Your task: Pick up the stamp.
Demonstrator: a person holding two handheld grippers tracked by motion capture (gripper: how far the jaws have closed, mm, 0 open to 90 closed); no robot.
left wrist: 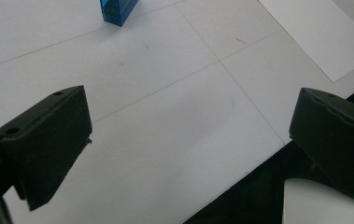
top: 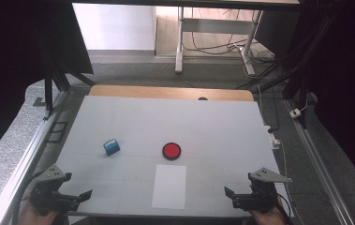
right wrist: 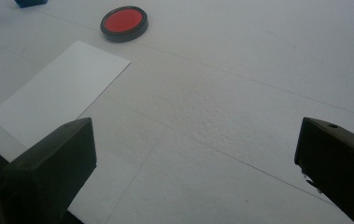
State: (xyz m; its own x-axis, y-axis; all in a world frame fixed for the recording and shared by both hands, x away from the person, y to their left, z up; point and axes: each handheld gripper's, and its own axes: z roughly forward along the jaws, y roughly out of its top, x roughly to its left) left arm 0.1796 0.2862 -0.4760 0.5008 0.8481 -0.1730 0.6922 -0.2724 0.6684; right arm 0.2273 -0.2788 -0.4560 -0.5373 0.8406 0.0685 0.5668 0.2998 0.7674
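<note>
Both hands rest at the near edge of the bench (top: 119,112), each carrying a hand-held gripper held low and roughly level, pointing inward. Left hand-held gripper (top: 87,194) has its jaws spread wide on nothing; right hand-held gripper (top: 228,193) likewise. Between them lies a white sheet (top: 169,186). Beyond it sits a red disc (top: 171,151), and a blue box (top: 112,146) stands ahead of the left one, well apart.

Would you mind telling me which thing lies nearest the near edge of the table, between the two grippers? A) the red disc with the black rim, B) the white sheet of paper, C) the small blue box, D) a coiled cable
B: in the high view the white sheet of paper reaches almost to the table's near edge, while the red disc and the blue box sit farther back.
</note>
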